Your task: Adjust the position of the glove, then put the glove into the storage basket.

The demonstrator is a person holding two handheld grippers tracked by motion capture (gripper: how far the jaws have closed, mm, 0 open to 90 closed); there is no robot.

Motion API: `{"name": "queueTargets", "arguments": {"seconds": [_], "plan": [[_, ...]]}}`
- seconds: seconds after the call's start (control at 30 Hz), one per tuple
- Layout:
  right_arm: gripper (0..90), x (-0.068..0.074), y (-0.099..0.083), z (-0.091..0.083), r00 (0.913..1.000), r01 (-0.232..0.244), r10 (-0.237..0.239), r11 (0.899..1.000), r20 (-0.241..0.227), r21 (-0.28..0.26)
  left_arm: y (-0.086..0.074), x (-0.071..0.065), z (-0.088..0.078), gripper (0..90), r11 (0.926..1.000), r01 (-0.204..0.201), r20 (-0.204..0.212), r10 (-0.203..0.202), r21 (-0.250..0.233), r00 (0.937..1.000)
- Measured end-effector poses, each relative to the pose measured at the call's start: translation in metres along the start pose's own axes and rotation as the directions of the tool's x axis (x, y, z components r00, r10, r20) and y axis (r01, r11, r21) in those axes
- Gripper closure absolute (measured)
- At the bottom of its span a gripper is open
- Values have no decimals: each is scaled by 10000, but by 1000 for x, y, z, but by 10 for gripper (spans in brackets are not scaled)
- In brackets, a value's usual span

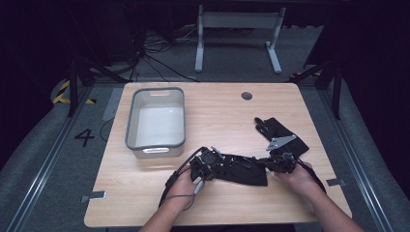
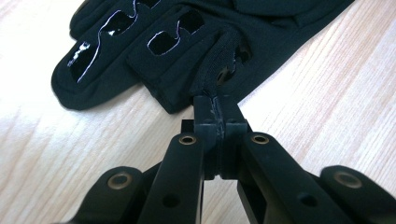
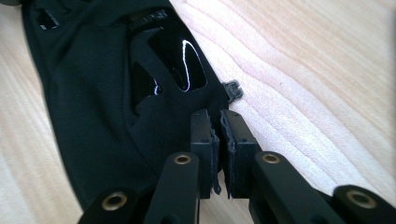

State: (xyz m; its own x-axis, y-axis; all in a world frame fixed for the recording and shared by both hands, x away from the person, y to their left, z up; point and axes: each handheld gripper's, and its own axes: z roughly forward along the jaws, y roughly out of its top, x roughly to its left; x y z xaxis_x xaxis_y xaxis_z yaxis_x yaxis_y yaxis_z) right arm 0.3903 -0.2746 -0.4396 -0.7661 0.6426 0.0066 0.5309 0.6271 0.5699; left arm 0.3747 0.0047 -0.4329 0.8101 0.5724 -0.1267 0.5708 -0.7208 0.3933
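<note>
A black glove point(image 1: 244, 173) with glossy patches lies flat on the wooden table point(image 1: 217, 111), stretched between my two grippers. My left gripper point(image 1: 218, 166) holds its left end. In the left gripper view the jaws point(image 2: 216, 100) are shut on a raised fold of the glove point(image 2: 154, 56) near its fingers. My right gripper point(image 1: 267, 164) grips the other end. In the right gripper view its jaws point(image 3: 219, 119) are pinched on the edge of the glove point(image 3: 93, 93), with fabric between the pads. A second black glove point(image 1: 270, 126) lies just beyond the right gripper.
A grey plastic bin point(image 1: 157, 121) stands at the left back of the table, beyond the left gripper. A small black clip point(image 3: 233, 88) lies on the wood beside the glove's edge. A round cable hole point(image 1: 246, 95) sits near the far edge.
</note>
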Motion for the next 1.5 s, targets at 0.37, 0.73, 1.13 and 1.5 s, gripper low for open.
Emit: {"name": "queueTargets", "arguments": {"seconds": [0.37,0.73,1.13,1.5], "plan": [[839,44,-14,-43,9984,310,-353,9951,-447,-939,-4,-1,-26,892,9995,-186,-110,183,-273,9998],[823,44,-28,-29,9986,351,-363,9989,-377,-325,-19,-36,-18,841,9956,-860,713,832,381,9940],[591,29,-21,-35,9988,-491,491,9937,-21,-1005,-22,-14,-32,528,9963,1,1761,150,-858,9843],[530,9,-17,-52,9932,-1157,1114,9760,-340,-1846,-29,-5,-49,526,9904,226,1731,14,-1365,9849]]}}
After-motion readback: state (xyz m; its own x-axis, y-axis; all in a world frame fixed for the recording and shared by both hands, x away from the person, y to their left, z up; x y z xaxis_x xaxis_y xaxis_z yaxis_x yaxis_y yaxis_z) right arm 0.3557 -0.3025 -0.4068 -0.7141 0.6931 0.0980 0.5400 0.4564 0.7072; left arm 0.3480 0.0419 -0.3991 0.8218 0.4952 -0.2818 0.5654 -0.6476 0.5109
